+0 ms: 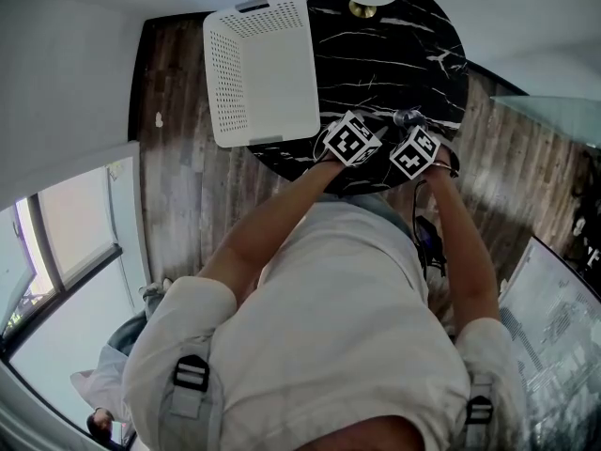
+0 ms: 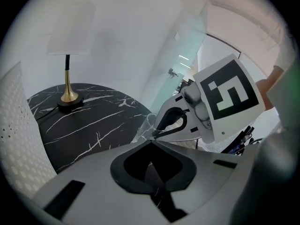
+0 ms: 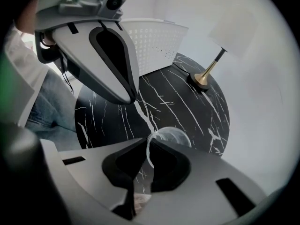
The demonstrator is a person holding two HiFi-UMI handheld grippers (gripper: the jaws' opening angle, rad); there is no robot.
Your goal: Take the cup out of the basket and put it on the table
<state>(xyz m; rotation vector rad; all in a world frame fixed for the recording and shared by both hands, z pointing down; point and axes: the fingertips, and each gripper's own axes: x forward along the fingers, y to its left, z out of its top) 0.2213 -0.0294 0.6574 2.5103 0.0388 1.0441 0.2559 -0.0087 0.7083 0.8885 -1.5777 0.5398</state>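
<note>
Right gripper (image 3: pixel 147 142) jaws pinched on rim of clear cup (image 3: pixel 172 136), wall of cup between pads. Black white-veined round table (image 3: pixel 197 111) beneath. Left gripper (image 3: pixel 129 97) upper left, apart from cup. White perforated basket (image 3: pixel 154 46) behind. Brass-footed lamp (image 3: pixel 205 78) at far right.

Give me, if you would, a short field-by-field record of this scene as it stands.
table: round, black marble
basket: white, perforated, on the table's left side in the head view; no cup in it
cup: clear, out of the basket, over the table; contact with the table unclear
right gripper: shut on the cup's rim
left gripper: shut, empty, close beside the cup
lamp: brass base, at the table's far side
</note>
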